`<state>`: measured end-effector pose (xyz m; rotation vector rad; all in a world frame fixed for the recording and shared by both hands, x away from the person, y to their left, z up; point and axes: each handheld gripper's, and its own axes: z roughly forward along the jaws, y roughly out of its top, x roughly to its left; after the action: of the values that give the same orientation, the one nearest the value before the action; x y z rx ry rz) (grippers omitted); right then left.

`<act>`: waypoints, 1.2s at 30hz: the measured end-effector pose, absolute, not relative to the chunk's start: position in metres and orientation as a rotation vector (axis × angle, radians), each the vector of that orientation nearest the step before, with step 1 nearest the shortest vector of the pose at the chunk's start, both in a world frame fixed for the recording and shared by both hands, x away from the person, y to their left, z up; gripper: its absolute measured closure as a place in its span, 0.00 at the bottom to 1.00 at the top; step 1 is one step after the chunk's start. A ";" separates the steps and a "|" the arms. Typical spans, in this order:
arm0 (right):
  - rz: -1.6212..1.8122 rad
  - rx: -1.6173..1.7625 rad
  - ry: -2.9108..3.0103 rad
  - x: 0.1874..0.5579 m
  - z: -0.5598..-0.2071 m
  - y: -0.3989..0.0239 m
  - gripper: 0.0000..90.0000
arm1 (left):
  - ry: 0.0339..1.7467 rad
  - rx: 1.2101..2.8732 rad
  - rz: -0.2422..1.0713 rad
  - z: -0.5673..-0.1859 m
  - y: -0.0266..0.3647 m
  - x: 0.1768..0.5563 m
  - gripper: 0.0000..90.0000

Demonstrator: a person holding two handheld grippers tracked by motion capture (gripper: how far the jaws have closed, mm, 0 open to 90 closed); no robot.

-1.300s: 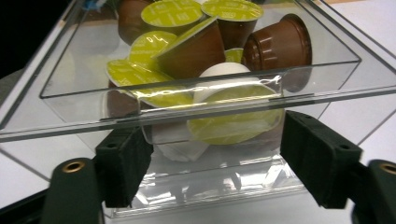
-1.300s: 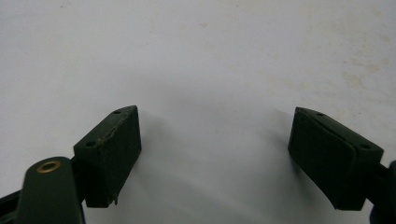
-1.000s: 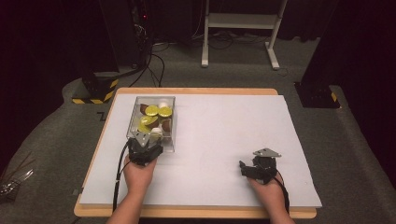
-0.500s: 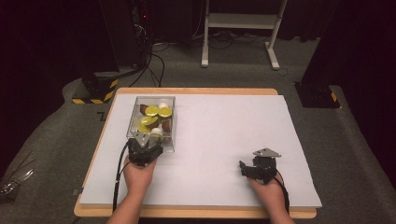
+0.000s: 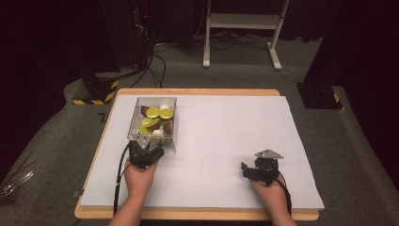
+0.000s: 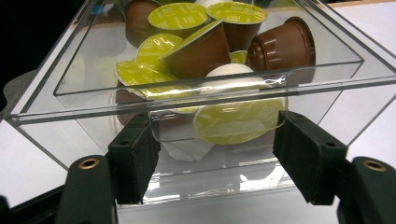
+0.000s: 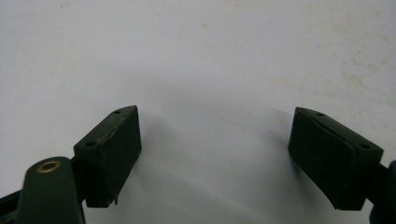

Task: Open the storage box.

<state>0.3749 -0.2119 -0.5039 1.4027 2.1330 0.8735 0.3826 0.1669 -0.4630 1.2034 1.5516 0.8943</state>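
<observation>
At the near left of the desk point(image 5: 197, 92), the person's left hand point(image 5: 139, 175) comes up from the bottom edge with the forearm angled slightly rightward, and its left gripper point(image 5: 145, 151) points away from the person at the near end of the clear plastic box point(image 5: 136, 113). In the left gripper view the two black jaws stand wide apart on either side of a small clear tab at the box's near wall; whether the pads point(image 6: 135, 156) press on anything cannot be told, so the gripper reads as open. The box sits on the left part of the white sheet point(image 5: 226, 127), lengthwise toward the far edge, and holds coffee capsules point(image 6: 180, 16) with lime-green lids and brown bodies, plus a few white ones, piled loosely. Well apart to the right, the right hand point(image 5: 269, 190) rests near the front edge with the right gripper point(image 5: 249, 170) held low over the bare sheet, its jaws spread and nothing between them. The sheet covers most of the wooden desk. Beyond lies grey carpet, cables, yellow-and-black striped bases, a white frame's legs and dark curtains.
</observation>
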 end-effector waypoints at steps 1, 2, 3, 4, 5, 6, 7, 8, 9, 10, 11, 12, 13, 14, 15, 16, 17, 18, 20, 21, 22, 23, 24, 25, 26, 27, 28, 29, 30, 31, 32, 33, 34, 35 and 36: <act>0.874 1.403 2.133 0.375 -0.504 -0.212 0.19 | 1.551 1.204 0.894 -0.463 0.167 0.382 0.36; 0.874 1.401 2.133 0.375 -0.504 -0.212 0.19 | 1.551 1.204 0.894 -0.463 0.167 0.382 0.36; 0.874 1.401 2.133 0.375 -0.504 -0.212 0.19 | 1.551 1.208 0.894 -0.463 0.167 0.382 0.36; 0.874 1.401 2.133 0.375 -0.504 -0.212 0.19 | 1.550 1.203 0.893 -0.463 0.167 0.382 0.36; 0.874 1.401 2.133 0.375 -0.504 -0.212 0.19 | 1.551 1.201 0.892 -0.463 0.167 0.381 0.36; 0.874 1.401 2.133 0.375 -0.504 -0.212 0.19 | 1.550 1.201 0.893 -0.463 0.167 0.381 0.36; 0.874 1.401 2.133 0.375 -0.504 -0.212 0.19 | 1.549 1.198 0.893 -0.463 0.167 0.380 0.36; 0.874 1.401 2.133 0.375 -0.504 -0.212 0.19 | 1.549 1.199 0.893 -0.463 0.167 0.380 0.36; 0.874 1.401 2.133 0.375 -0.504 -0.212 0.19 | 1.548 1.205 0.893 -0.463 0.167 0.379 0.36; 0.874 1.401 2.133 0.375 -0.504 -0.212 0.19 | 1.548 1.197 0.893 -0.463 0.167 0.379 0.36; 0.874 1.401 2.133 0.375 -0.504 -0.212 0.19 | 1.545 1.200 0.894 -0.463 0.167 0.378 0.36; 0.874 1.401 2.133 0.375 -0.504 -0.212 0.19 | 1.545 1.192 0.893 -0.464 0.167 0.378 0.36; 0.874 1.401 2.132 0.375 -0.504 -0.212 0.19 | 1.545 1.192 0.893 -0.464 0.167 0.378 0.36; 0.874 1.401 2.133 0.375 -0.504 -0.212 0.19 | 1.545 1.204 0.892 -0.463 0.167 0.377 0.36; 0.874 1.401 2.132 0.375 -0.504 -0.212 0.19 | 1.546 1.206 0.892 -0.463 0.167 0.376 0.36; 0.874 1.401 2.132 0.375 -0.504 -0.212 0.19 | 1.545 1.201 0.894 -0.464 0.167 0.376 0.36; 0.873 1.401 2.132 0.375 -0.504 -0.212 0.19 | 1.544 1.196 0.895 -0.464 0.167 0.376 0.36; 0.873 1.401 2.132 0.375 -0.504 -0.212 0.19 | 1.543 1.194 0.894 -0.464 0.167 0.375 0.36; 0.873 1.401 2.133 0.375 -0.504 -0.212 0.19 | 1.543 1.200 0.896 -0.464 0.167 0.373 0.36; 0.873 1.401 2.133 0.375 -0.504 -0.212 0.19 | 1.543 1.196 0.894 -0.464 0.167 0.373 0.36; 0.873 1.401 2.132 0.375 -0.504 -0.212 0.19 | 1.543 1.197 0.894 -0.464 0.167 0.373 0.36; 0.874 1.401 2.132 0.375 -0.504 -0.212 0.19 | 1.543 1.200 0.893 -0.464 0.167 0.372 0.36; 0.873 1.401 2.132 0.375 -0.504 -0.212 0.19 | 1.544 1.205 0.894 -0.464 0.167 0.371 0.36; 0.874 1.401 2.132 0.375 -0.504 -0.212 0.19 | 1.543 1.199 0.893 -0.464 0.167 0.371 0.36; 0.874 1.401 2.132 0.375 -0.504 -0.212 0.19 | 1.544 1.201 0.893 -0.464 0.167 0.370 0.36; 0.874 1.401 2.132 0.375 -0.504 -0.212 0.19 | 1.543 1.197 0.894 -0.464 0.167 0.369 0.36; 0.873 1.401 2.132 0.375 -0.504 -0.212 0.19 | 1.541 1.202 0.893 -0.464 0.167 0.368 0.36; 0.873 1.401 2.132 0.375 -0.504 -0.212 0.19 | 1.542 1.201 0.893 -0.464 0.167 0.368 0.36; 0.873 1.401 2.132 0.375 -0.504 -0.212 0.19 | 1.542 1.203 0.891 -0.464 0.167 0.366 0.36; 0.873 1.401 2.132 0.375 -0.504 -0.212 0.19 | 1.541 1.195 0.891 -0.464 0.167 0.366 0.36; 0.873 1.401 2.132 0.375 -0.504 -0.212 0.19 | 1.540 1.202 0.892 -0.464 0.167 0.364 0.36; 0.874 1.401 2.132 0.375 -0.504 -0.212 0.19 | 1.540 1.204 0.890 -0.464 0.167 0.363 0.36; 0.873 1.401 2.132 0.375 -0.504 -0.212 0.19 | 1.539 1.192 0.891 -0.464 0.167 0.363 0.36; 0.874 1.401 2.132 0.375 -0.504 -0.212 0.19 | 1.539 1.192 0.890 -0.464 0.167 0.362 0.36; 0.874 1.401 2.132 0.375 -0.504 -0.212 0.19 | 1.538 1.195 0.893 -0.464 0.167 0.361 0.36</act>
<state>0.3749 -0.2119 -0.5040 1.4007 2.1322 0.8735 0.3609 0.1667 -0.4644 1.1954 1.5377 0.8931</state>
